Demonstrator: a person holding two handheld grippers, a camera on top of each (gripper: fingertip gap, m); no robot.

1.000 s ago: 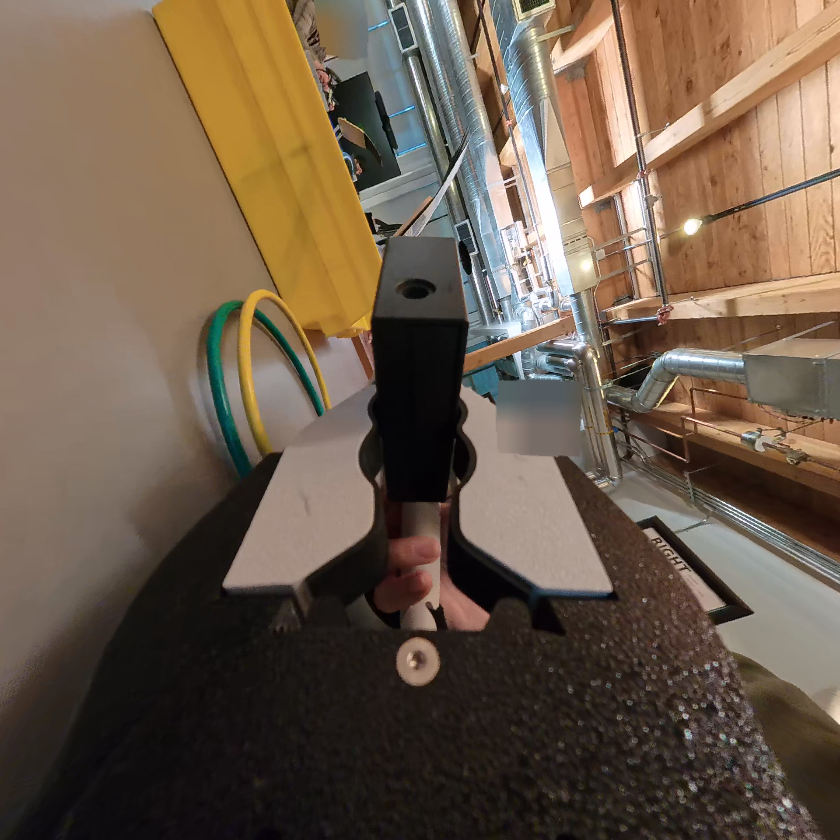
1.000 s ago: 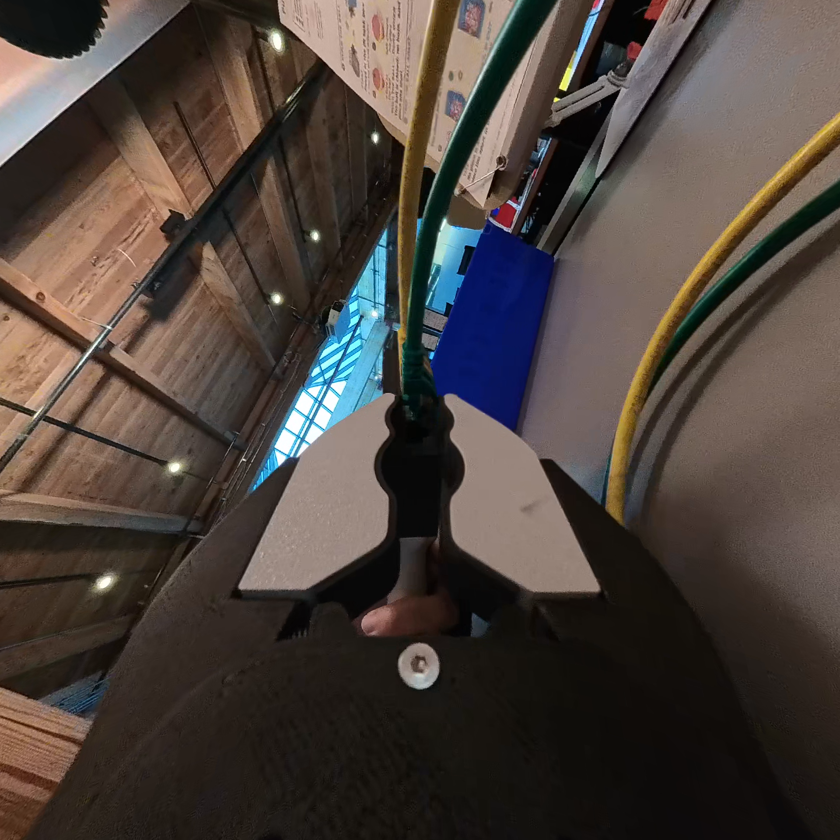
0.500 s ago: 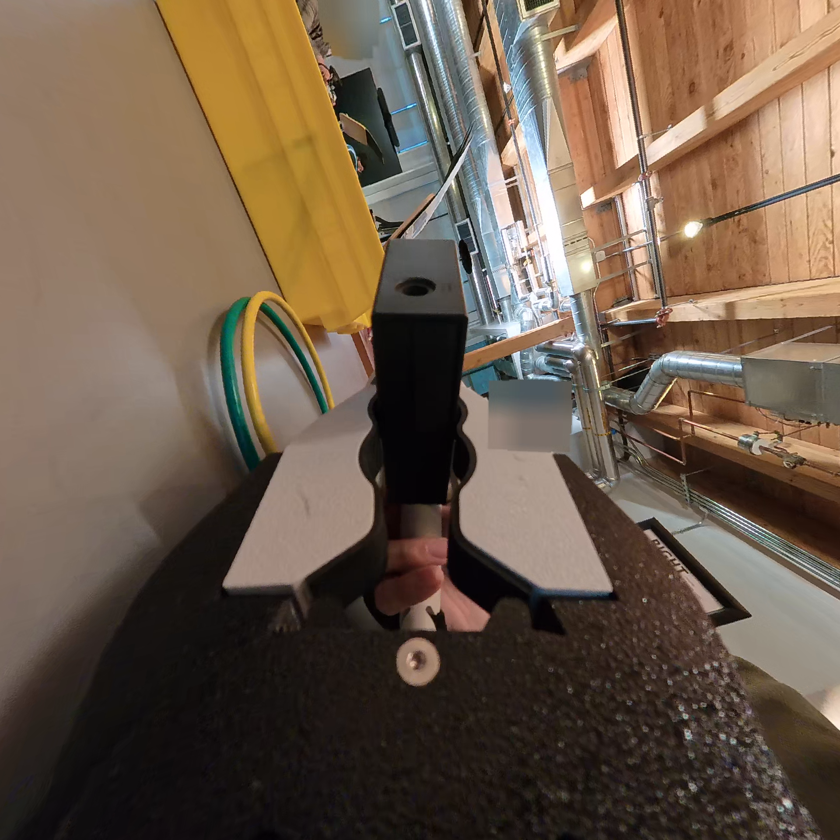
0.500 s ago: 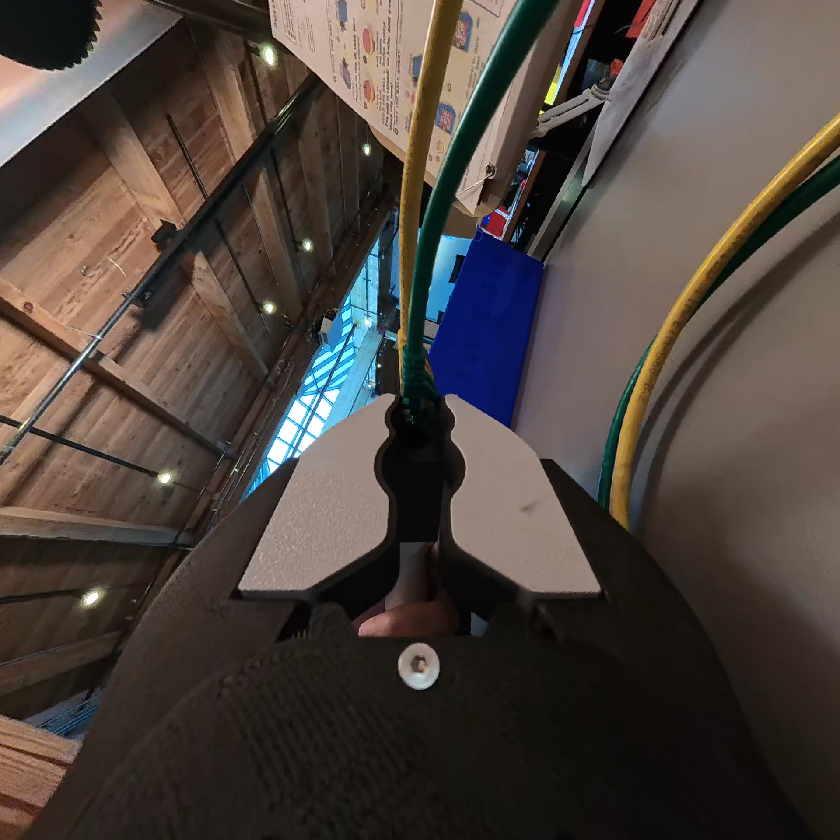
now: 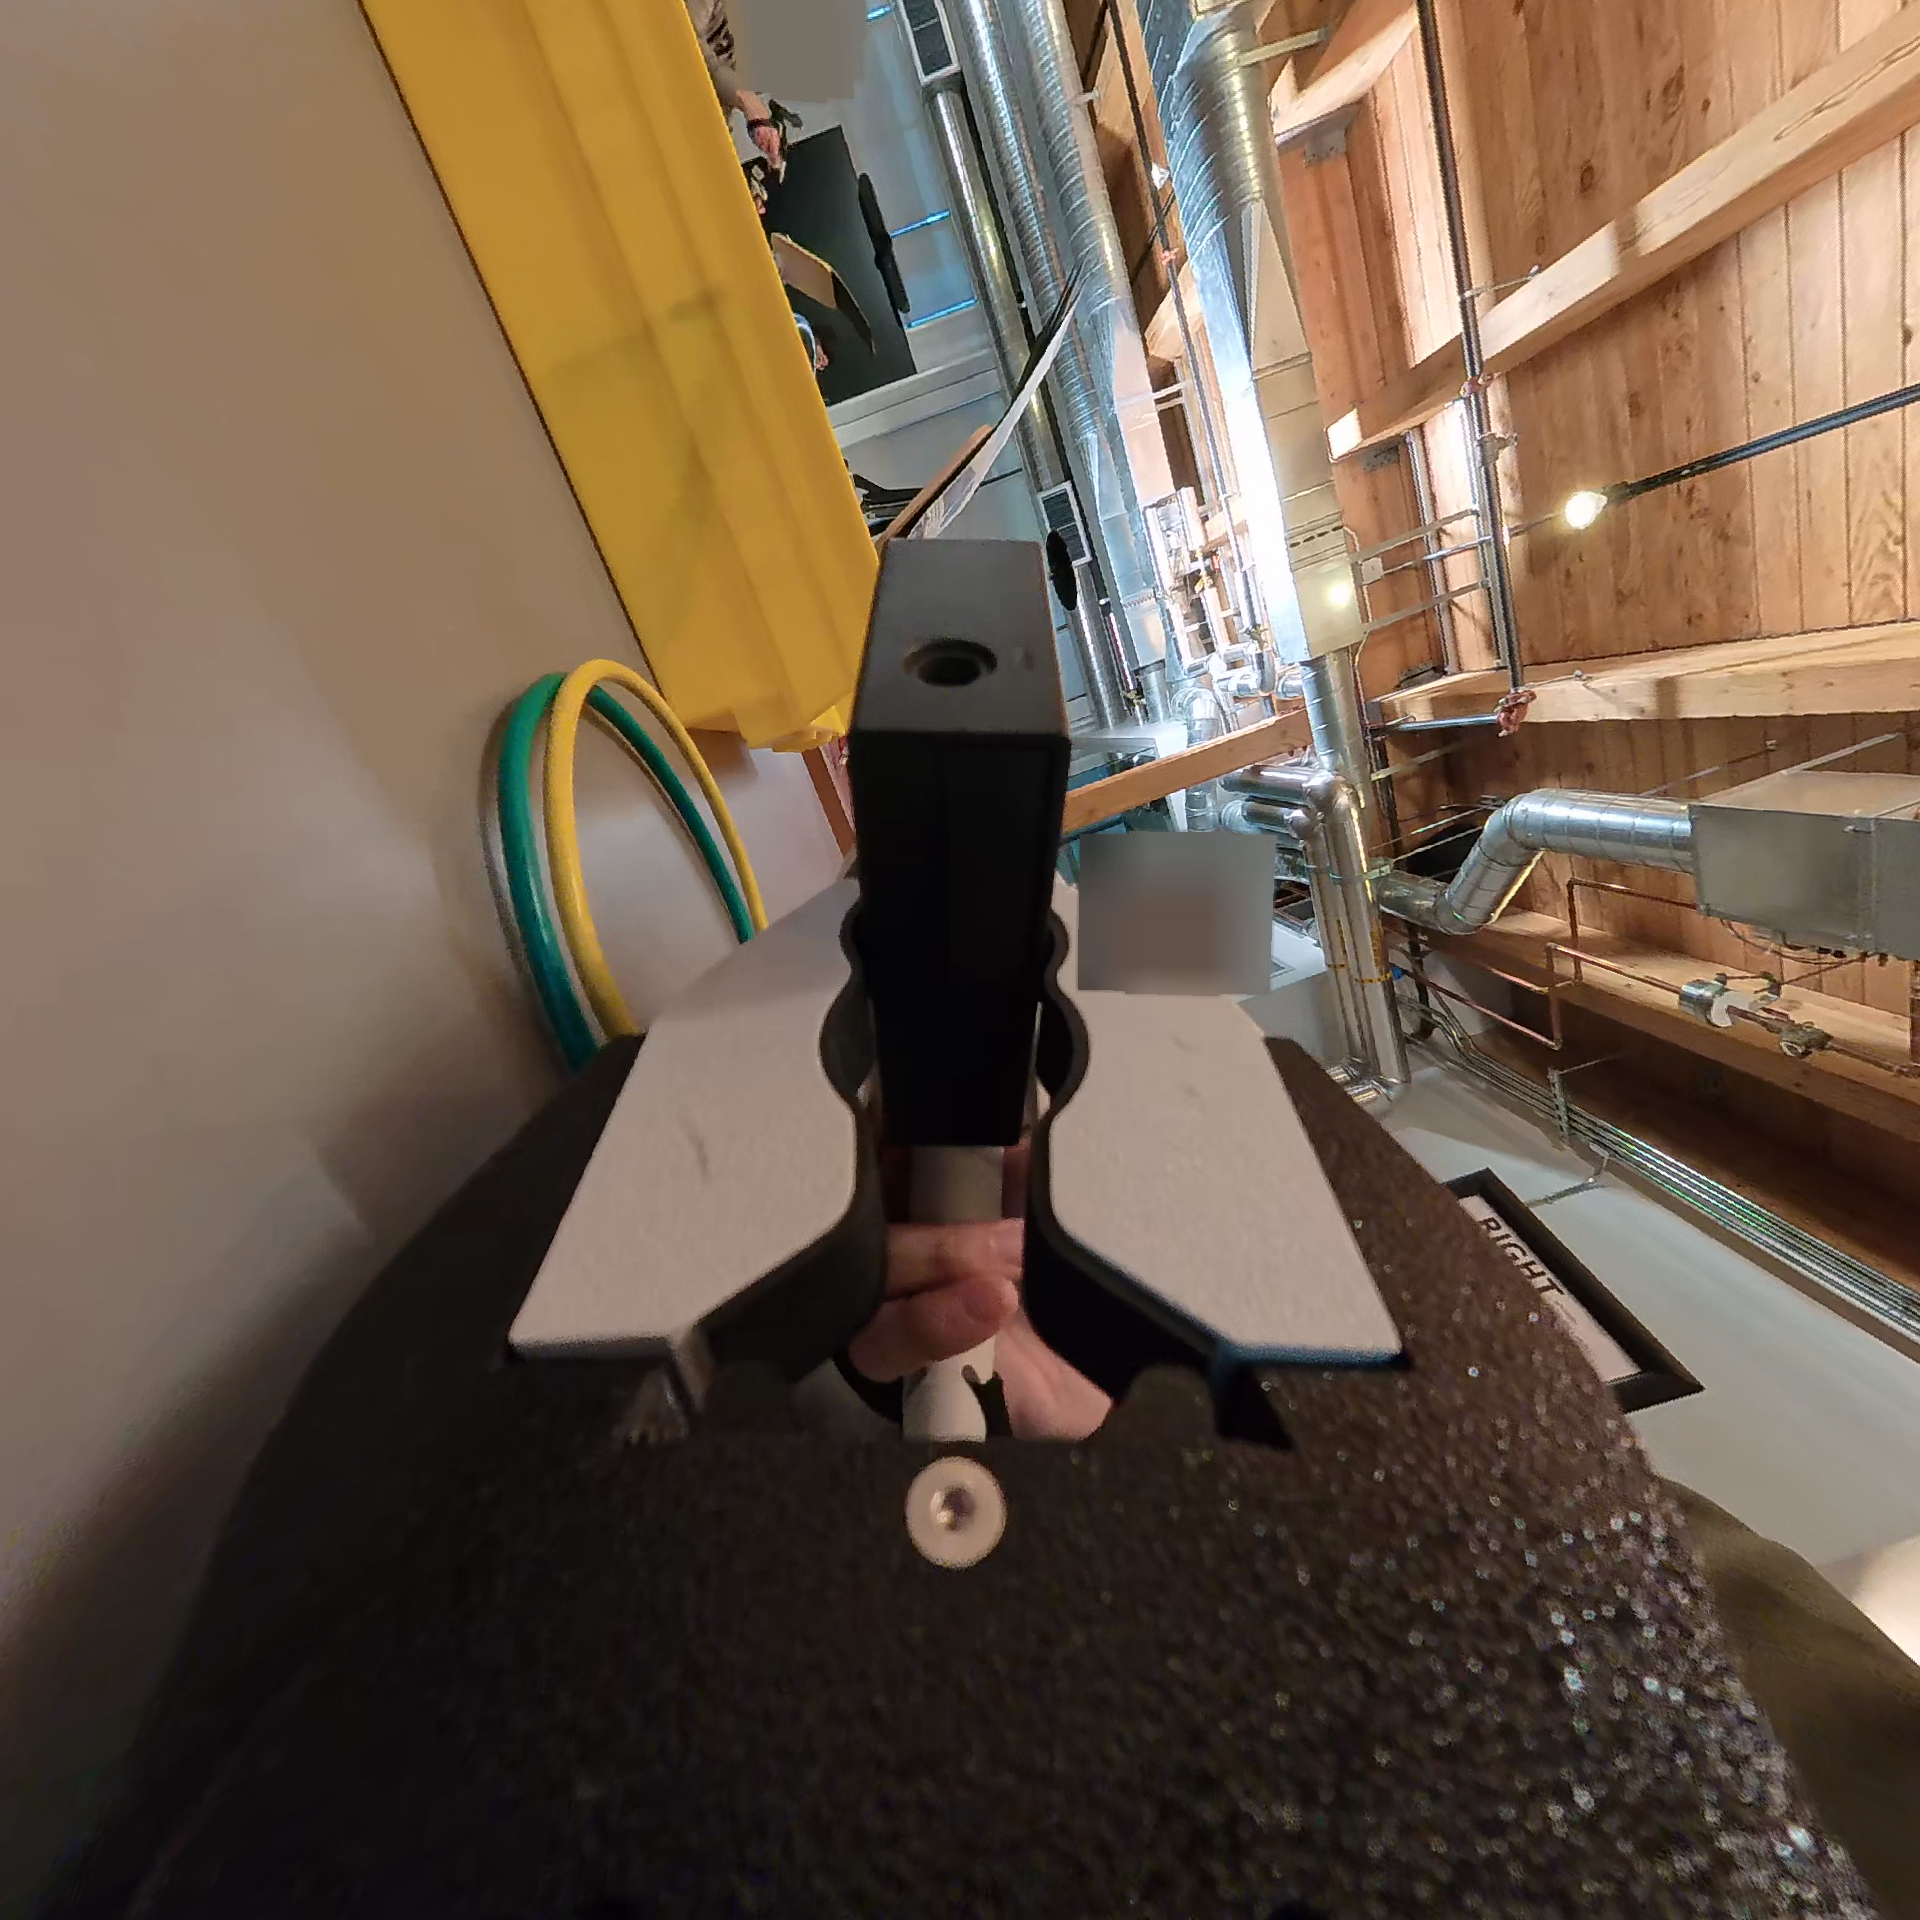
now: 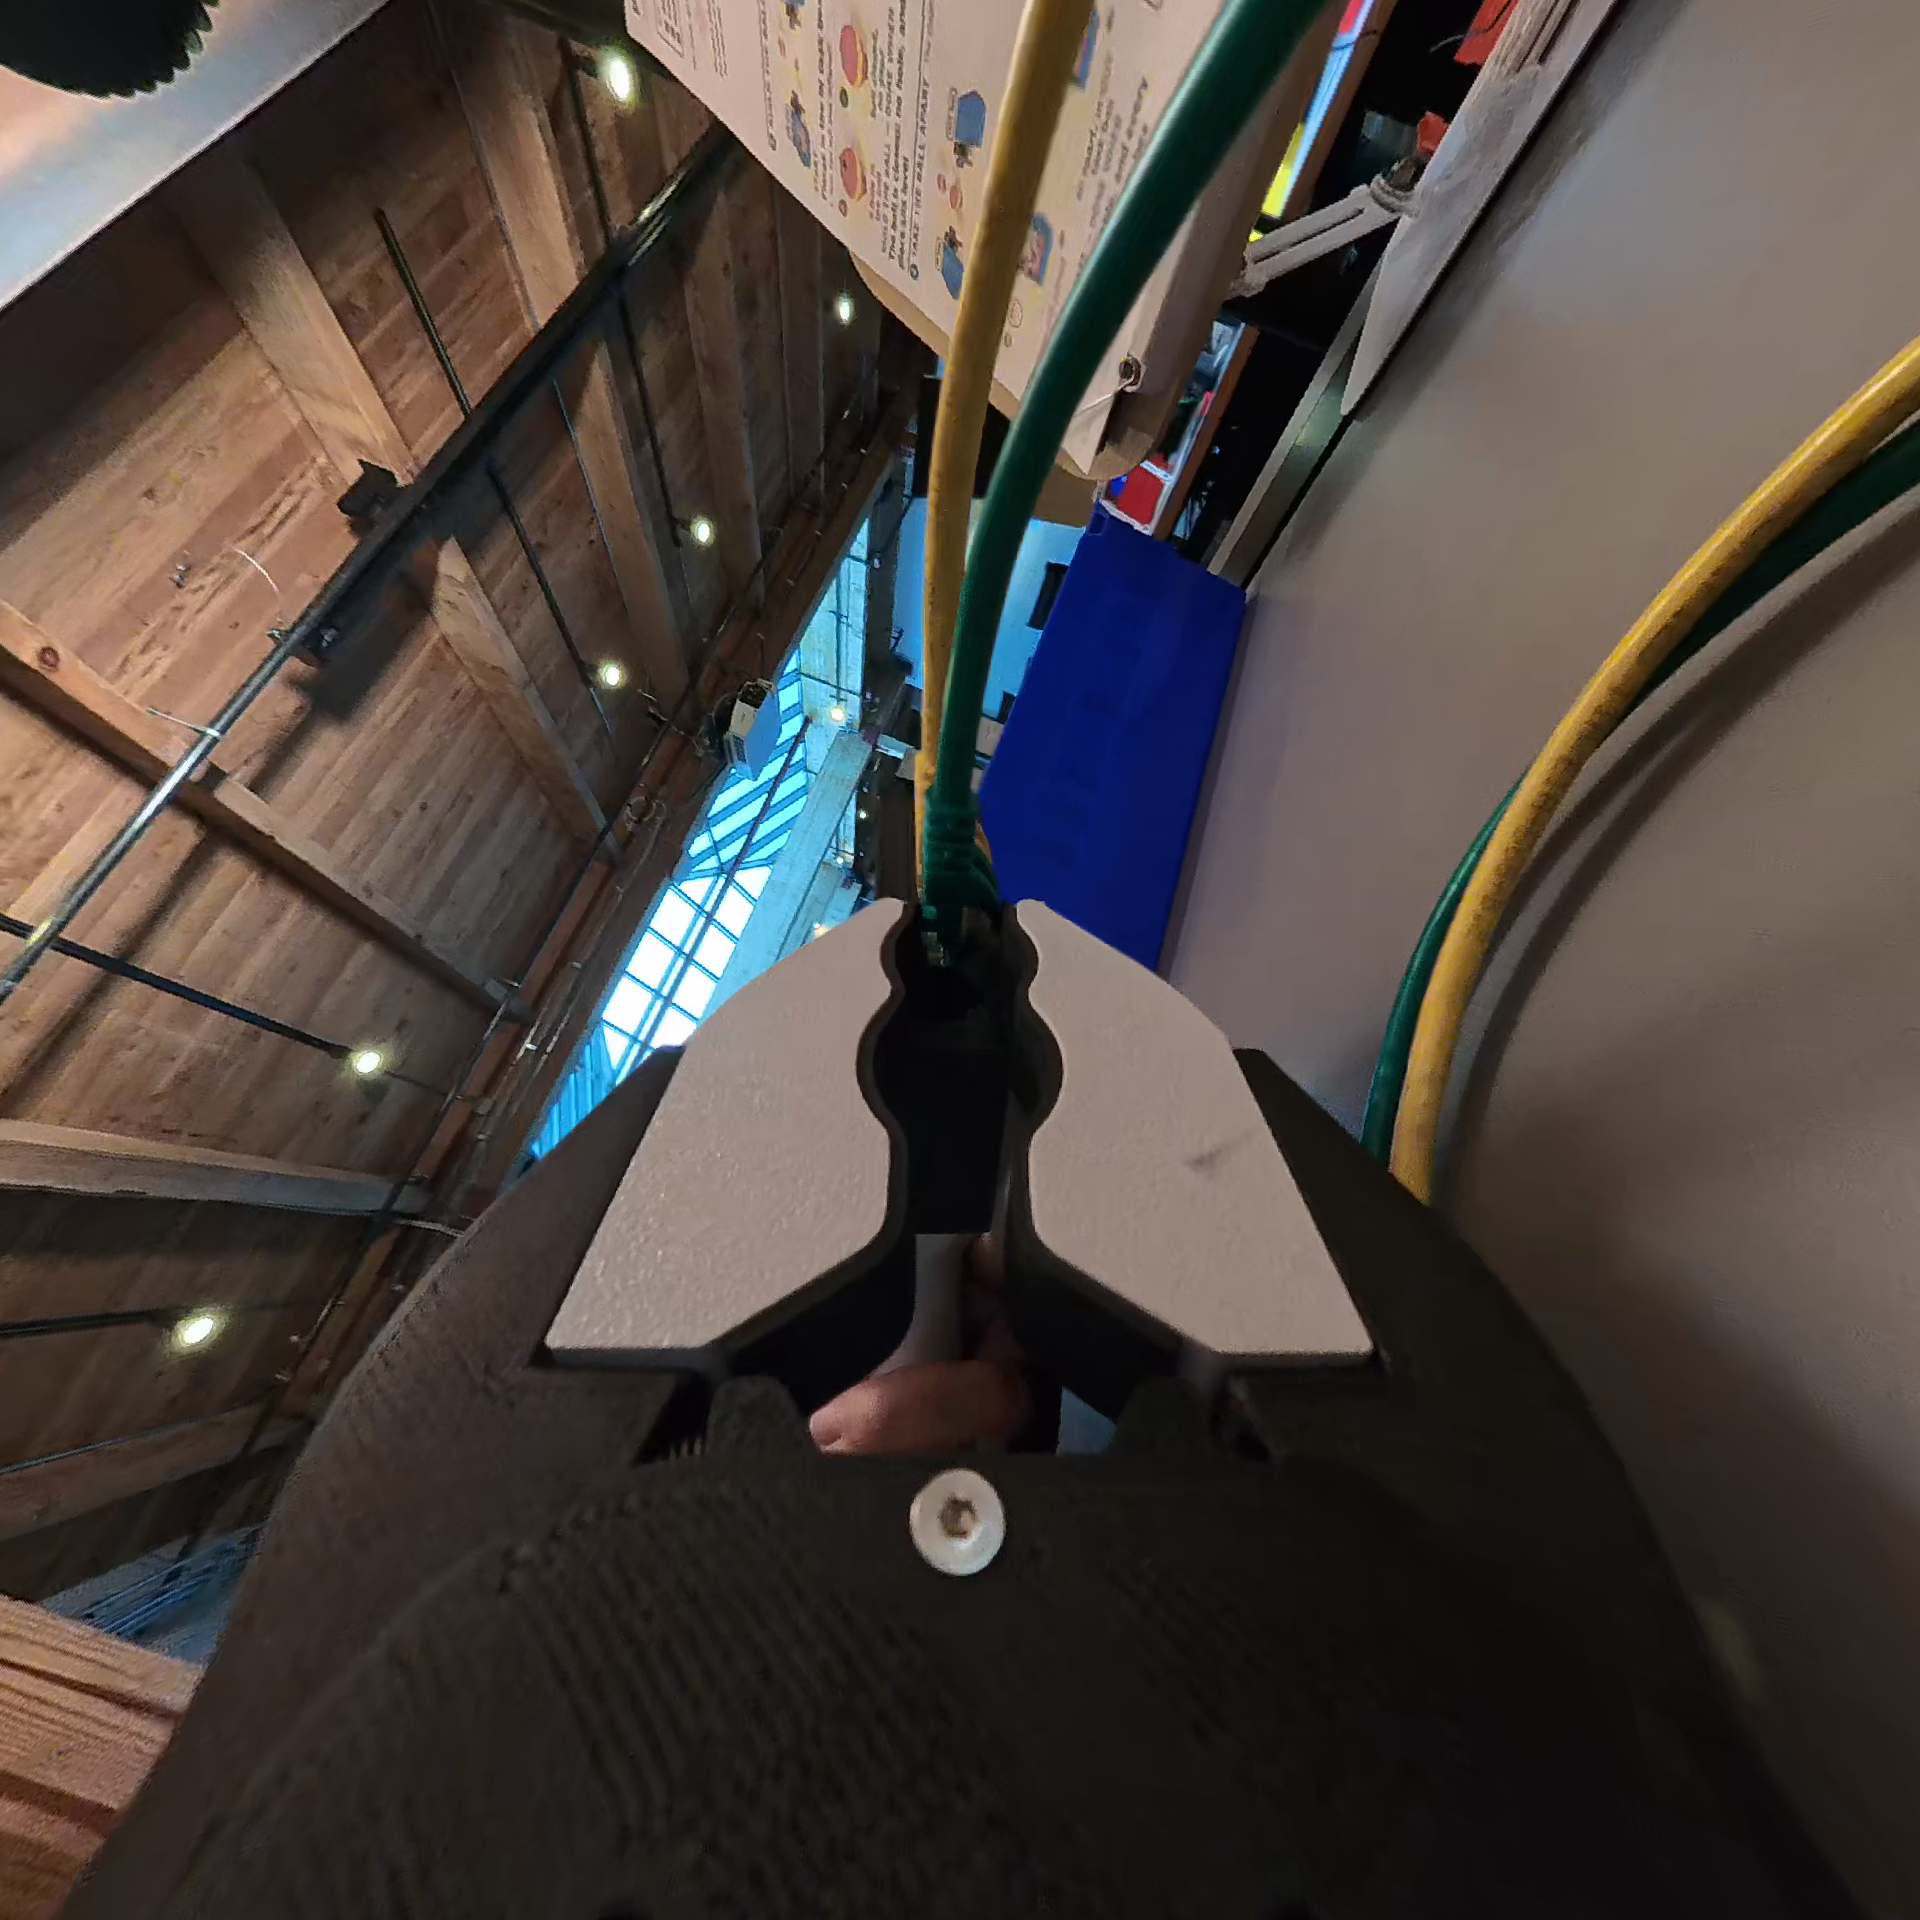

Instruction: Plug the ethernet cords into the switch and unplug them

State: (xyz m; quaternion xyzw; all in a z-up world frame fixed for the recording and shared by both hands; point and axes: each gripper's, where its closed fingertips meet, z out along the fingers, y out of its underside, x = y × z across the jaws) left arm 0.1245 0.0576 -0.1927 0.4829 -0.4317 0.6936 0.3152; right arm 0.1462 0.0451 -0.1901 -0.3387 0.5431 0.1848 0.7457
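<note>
In the left wrist view my left gripper (image 5: 951,935) is shut on the black switch (image 5: 956,821). The switch sticks out past the fingertips, its end face with a round socket turned to the camera. A green cord (image 5: 520,831) and a yellow cord (image 5: 566,831) loop on the table to its left. In the right wrist view my right gripper (image 6: 961,920) is shut on the green cord's plug (image 6: 951,862). The green cord (image 6: 1049,395) rises from it. The yellow cord (image 6: 961,416) runs just behind, its end hidden. The switch's ports are out of sight.
The beige table (image 5: 208,727) fills the left side, with a yellow bin (image 5: 665,364) at its far end. A black-framed card (image 5: 1558,1309) lies at the right. In the right wrist view a blue bin (image 6: 1101,748) and a printed sheet (image 6: 883,156) stand beyond the table (image 6: 1662,1351). The grippers are tip to tip, or close to it.
Both grippers keep their hold. The views have shifted slightly, and the cord loops on the table have slid a little relative to the grippers.
</note>
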